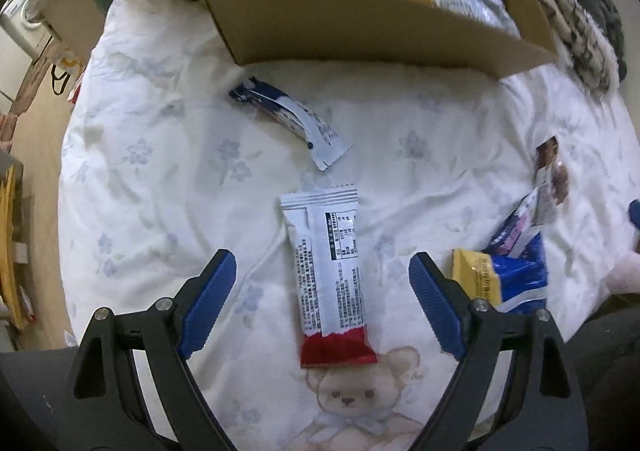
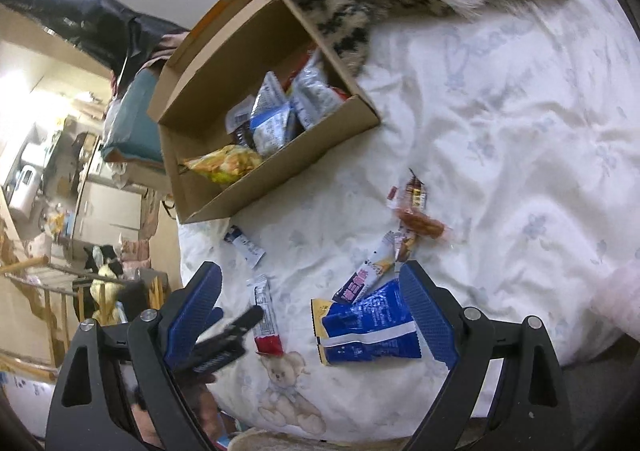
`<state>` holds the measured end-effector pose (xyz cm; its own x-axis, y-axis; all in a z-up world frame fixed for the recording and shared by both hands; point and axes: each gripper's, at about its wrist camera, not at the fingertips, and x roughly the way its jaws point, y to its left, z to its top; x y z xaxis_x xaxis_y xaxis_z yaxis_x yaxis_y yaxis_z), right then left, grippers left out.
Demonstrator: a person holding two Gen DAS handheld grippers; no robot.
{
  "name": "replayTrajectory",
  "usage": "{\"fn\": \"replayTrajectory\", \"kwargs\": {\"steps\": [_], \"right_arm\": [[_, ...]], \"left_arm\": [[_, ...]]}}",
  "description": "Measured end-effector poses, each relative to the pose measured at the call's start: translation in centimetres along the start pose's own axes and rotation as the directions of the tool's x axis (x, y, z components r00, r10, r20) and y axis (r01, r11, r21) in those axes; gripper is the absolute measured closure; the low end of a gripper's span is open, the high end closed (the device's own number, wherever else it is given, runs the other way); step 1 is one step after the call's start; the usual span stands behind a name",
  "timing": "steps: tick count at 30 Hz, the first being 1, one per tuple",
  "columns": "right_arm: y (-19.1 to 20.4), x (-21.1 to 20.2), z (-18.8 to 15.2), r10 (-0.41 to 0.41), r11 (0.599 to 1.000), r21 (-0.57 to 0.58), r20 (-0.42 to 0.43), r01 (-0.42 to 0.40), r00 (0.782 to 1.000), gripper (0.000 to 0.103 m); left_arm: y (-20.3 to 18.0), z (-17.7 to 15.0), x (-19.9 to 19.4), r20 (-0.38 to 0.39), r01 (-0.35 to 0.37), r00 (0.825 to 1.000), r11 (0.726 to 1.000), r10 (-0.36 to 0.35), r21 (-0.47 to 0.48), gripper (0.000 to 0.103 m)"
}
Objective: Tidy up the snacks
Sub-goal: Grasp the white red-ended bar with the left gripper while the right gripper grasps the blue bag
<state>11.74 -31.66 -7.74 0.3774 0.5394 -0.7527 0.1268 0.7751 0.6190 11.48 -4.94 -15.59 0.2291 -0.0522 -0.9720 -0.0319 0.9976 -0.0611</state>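
Left wrist, snack bar (image 1: 330, 275) between spread tool (image 1: 322, 295) fingers

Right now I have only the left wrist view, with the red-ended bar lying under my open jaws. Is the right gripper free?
Observer: Yes. The right gripper has its jaws open and empty, aimed down at the blue bag.
Operator: Are there snacks past that bag that I can't see?
Observer: An orange sausage stick lies on the sheet, just beyond the purple-ended stick pack.
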Motion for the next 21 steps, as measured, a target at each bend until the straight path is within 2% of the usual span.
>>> {"fn": "replayTrajectory", "kwargs": {"steps": [2,4,6,9,11,14,18,21], "right_arm": [[0.0,0.0,0.0,-0.005,1.0,-0.001,0.004,0.005,1.0,0.01],[0.2,0.1,0.0,-0.009,1.0,-0.007,0.005,0.009,1.0,0.01],[0.3,0.2,0.0,-0.009,1.0,-0.01,0.003,0.009,1.0,0.01],[0.4,0.4,0.0,-0.013,1.0,-0.019,-0.004,0.013,1.0,0.01],[0.5,0.6,0.0,-0.016,1.0,-0.026,-0.009,0.016,1.0,0.01],[0.6,0.9,0.0,-0.024,0.999,-0.037,-0.018,0.023,1.0,0.01],[0.8,1.5,-0.3,-0.037,0.998,-0.05,-0.037,0.035,0.999,0.01],[1.2,2.0,-0.7,-0.051,0.996,-0.069,-0.053,0.048,0.997,0.01]], "left_arm": [[-0.1,-0.1,1.1,-0.026,-0.012,1.0,1.0,0.012,0.0,0.017],[0.2,-0.3,2.0,-0.066,0.0,0.998,1.0,-0.001,-0.022,0.027],[0.5,-0.5,2.4,-0.102,-0.02,0.995,0.999,0.017,-0.028,0.076],[1.2,-0.5,1.0,-0.091,0.008,0.996,0.998,-0.013,-0.058,0.076],[1.5,-0.7,-1.1,-0.054,0.04,0.998,0.996,-0.044,-0.076,0.076],[1.5,-1.1,-3.6,-0.009,0.072,0.997,0.996,-0.073,-0.061,0.076],[1.8,-1.4,-6.4,0.054,0.079,0.996,0.996,-0.077,-0.037,0.076],[1.6,-1.4,-7.6,0.071,0.102,0.992,0.995,-0.101,-0.013,0.076]]}}
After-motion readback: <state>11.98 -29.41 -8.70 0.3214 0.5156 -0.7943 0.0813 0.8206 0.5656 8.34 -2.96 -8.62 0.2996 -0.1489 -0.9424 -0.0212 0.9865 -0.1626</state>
